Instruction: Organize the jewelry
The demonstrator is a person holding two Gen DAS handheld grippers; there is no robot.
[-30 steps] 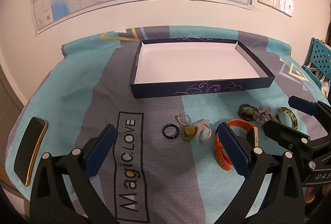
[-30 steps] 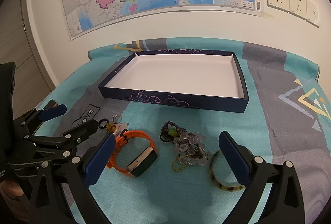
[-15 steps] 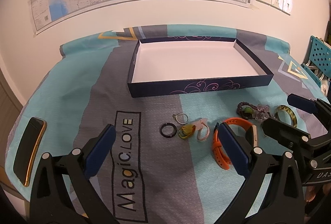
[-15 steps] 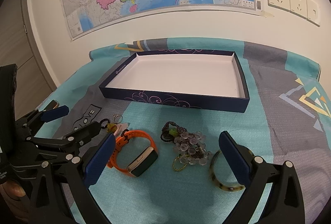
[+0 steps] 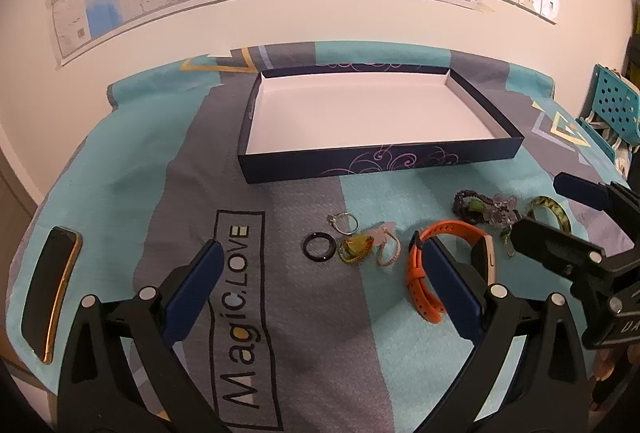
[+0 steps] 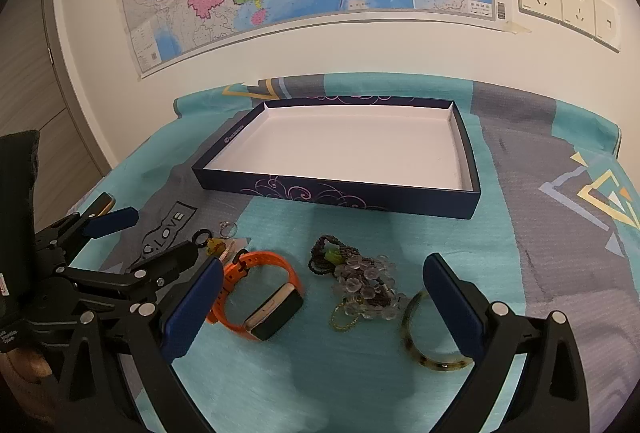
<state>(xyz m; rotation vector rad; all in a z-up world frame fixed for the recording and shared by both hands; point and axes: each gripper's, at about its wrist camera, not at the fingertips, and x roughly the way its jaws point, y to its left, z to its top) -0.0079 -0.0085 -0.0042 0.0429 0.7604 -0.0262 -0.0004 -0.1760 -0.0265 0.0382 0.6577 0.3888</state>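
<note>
Across the last second both wrist views shift only slightly: the box and jewelry sit a little lower and nearer, so the 2 grippers have drifted toward the table without picking anything. The left gripper [image 5: 320, 289] hangs with fingers spread wide and empty above the black ring [image 5: 318, 247], the silver ring [image 5: 343, 223] and the yellow pendant [image 5: 354, 249]. The right gripper [image 6: 322, 303] is likewise spread and empty, framing the orange watch [image 6: 260, 297], the bead bracelets [image 6: 356, 277] and the amber bangle [image 6: 430, 333]. The navy box [image 6: 340, 193] lies behind them, holding nothing. Sorting looks unstarted; every piece remains on the tablecloth [image 5: 400, 353].
</note>
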